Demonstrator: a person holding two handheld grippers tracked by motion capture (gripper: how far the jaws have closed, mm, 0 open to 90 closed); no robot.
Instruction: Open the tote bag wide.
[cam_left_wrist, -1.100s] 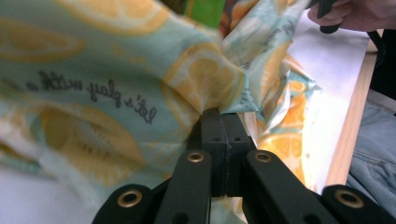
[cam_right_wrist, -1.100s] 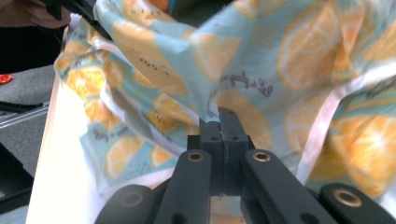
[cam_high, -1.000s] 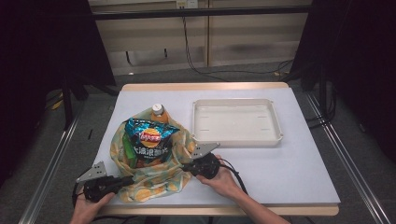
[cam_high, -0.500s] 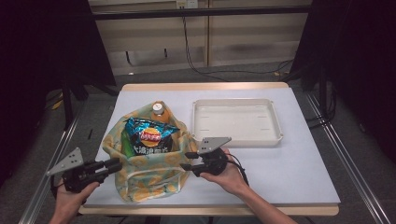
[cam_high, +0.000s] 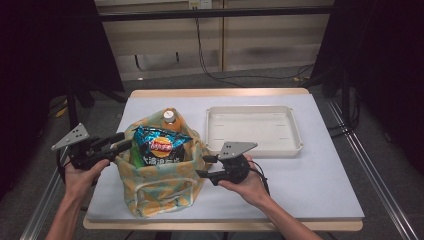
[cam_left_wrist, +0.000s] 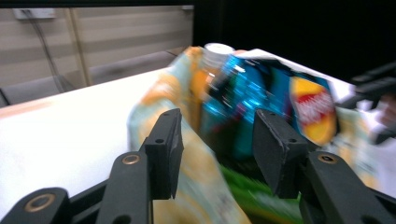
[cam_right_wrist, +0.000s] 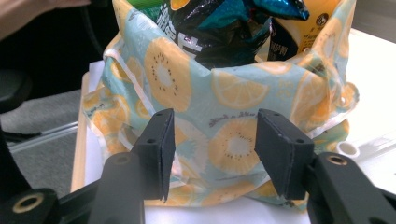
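On the near left of the worktop (cam_high: 320, 185) sits a fruit-print bag (cam_high: 160, 182) stuffed with a blue chip packet (cam_high: 160, 147), an orange-capped bottle (cam_high: 171, 119) and something green — it stands upright with its mouth open. Looks to me like the bag has just been propped open and the unpacking comes next, most likely into the white tray (cam_high: 252, 131) just beside it on the right.

Left gripper (cam_high: 122, 142) is at the bag's left rim, raised, pointing across toward the packet; its jaws have just been opening and stand spread, with the rim and packet ahead of them but nothing pinched. Right gripper (cam_high: 206, 166) hangs level by the bag's right side, jaws also just opened, apart, clear of the cloth.

Next move, I'd guess: one gripper goes for the packet's top edge — it's crinkly, so a firm pinch — while the other steadies the bag.
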